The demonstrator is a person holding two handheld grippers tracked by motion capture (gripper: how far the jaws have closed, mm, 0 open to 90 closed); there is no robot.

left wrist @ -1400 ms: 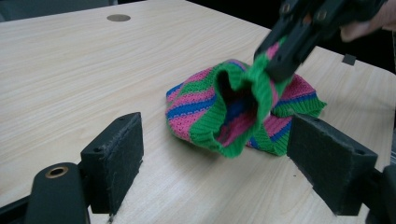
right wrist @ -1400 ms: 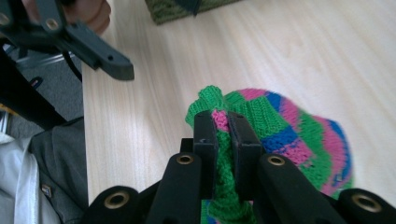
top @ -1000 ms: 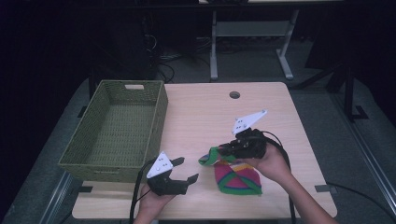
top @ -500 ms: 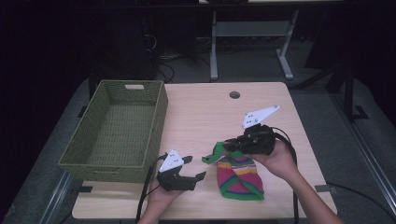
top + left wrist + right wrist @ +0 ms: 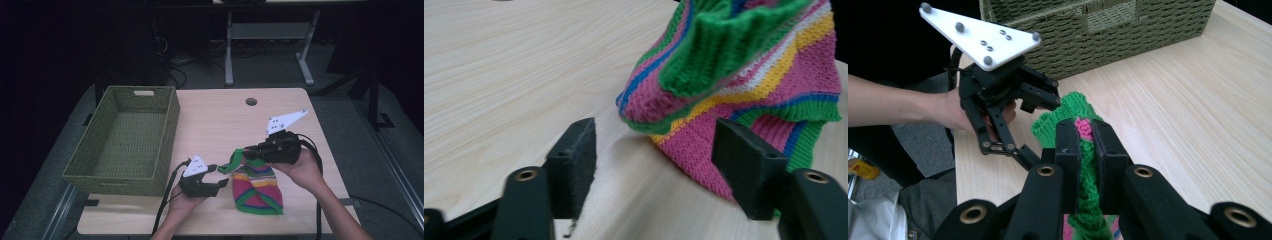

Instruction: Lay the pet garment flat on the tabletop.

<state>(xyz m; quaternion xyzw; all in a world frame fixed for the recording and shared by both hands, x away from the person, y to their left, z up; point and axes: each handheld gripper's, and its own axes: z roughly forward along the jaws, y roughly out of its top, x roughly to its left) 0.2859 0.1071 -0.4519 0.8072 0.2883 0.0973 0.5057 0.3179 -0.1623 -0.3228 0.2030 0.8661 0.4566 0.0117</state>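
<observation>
High view: the right gripper [image 5: 246, 152] pinches the green cuff of the striped sock [image 5: 257, 187], lifting that end while the toe lies on the table [image 5: 220, 120]. The left gripper [image 5: 220, 176] sits just beside the cuff, jaws apart and just now closing.

Left gripper view: the sock [image 5: 744, 75] hangs ahead of the pads; nothing is between them yet. Judged step: securing a second hold on the cuff. Next move: advance, then clamp.

Right gripper view: jaws pressed on the cuff [image 5: 1087, 150]. The basket [image 5: 1098, 20] stands beyond, unobstructed.
</observation>
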